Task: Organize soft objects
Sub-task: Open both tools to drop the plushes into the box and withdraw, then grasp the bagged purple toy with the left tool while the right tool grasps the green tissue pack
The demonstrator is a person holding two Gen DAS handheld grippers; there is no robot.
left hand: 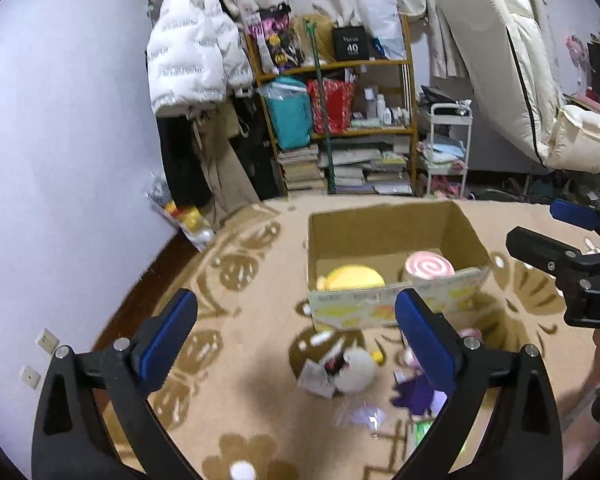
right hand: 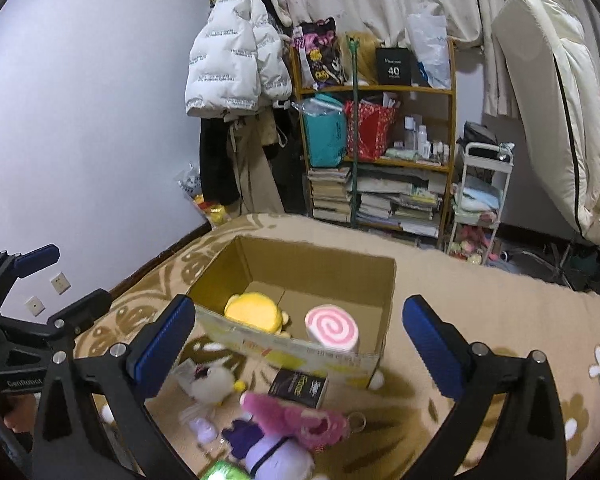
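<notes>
Two plush toys are seen inside the open cardboard box (right hand: 380,280), which is set on a beige bed cover (right hand: 500,312) patterned with brown flowers. The pink swirl roll cushion (right hand: 332,330) is stood on end against the box's near wall, its spiral face turned up and toward the cameras, so its long axis runs roughly upright. The yellow plush (right hand: 254,312) is laid flat just beside it to the left, near the same wall; which way it faces cannot be told.

Several more soft things are scattered on the cover in front of the box: a white plush (right hand: 214,382), a pink plush (right hand: 296,420) laid with its length running left to right, and a purple plush (right hand: 276,452) partly under it. A small black box (right hand: 300,388) is rested between them and the cardboard box.

Both tongs are held above this pile, angled downward toward the box. The left tongs (left hand: 296,328) are spread wide with nothing between the blue pads. The right tongs (right hand: 300,332) are likewise spread wide and empty. The two are held side by side, well apart.
</notes>
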